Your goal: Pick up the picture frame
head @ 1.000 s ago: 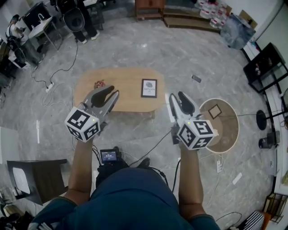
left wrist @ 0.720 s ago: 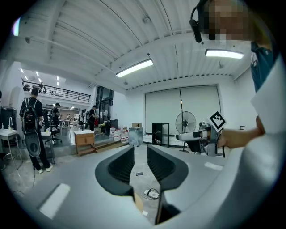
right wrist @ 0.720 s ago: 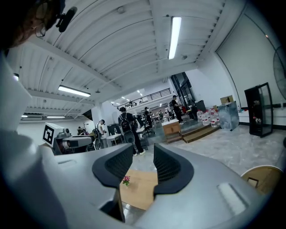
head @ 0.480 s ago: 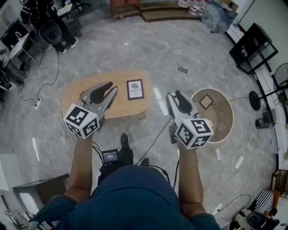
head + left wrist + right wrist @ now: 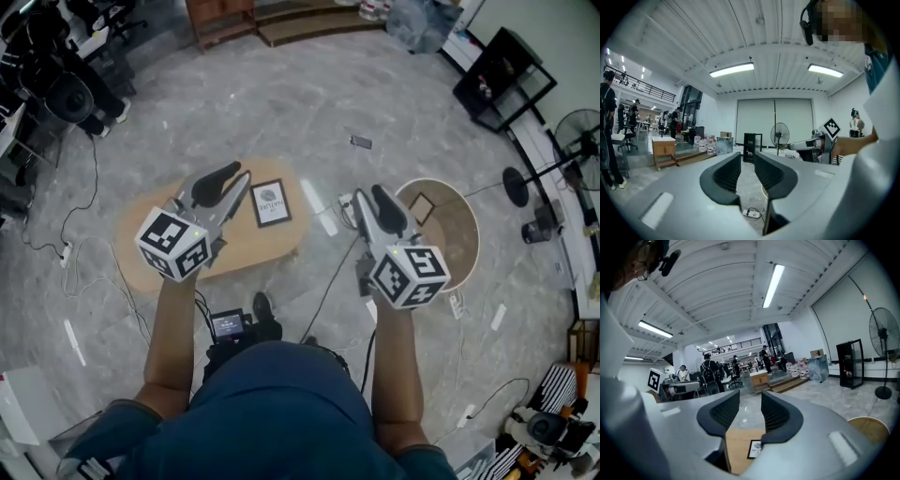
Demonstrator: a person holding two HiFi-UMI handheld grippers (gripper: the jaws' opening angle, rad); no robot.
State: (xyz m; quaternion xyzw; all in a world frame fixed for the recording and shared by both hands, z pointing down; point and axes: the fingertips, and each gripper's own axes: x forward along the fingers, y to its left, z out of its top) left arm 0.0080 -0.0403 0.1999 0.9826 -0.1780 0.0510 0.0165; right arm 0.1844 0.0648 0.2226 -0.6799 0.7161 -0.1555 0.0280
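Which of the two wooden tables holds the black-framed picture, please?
The oval light-wood table at left: the black-framed white picture lies flat on it, not on the round wooden table at right.

No readable text; picture frame [image 5: 270, 202] print illegible

Left claw [image 5: 746, 164] held level, jaws slightly apart with nothing between them.
Through the gap show grey floor [image 5: 749, 190] and a white power strip [image 5: 752, 213]; beyond stand a black cabinet [image 5: 751, 142] and a standing fan [image 5: 779, 133], with the right claw [image 5: 799, 145] at the right.
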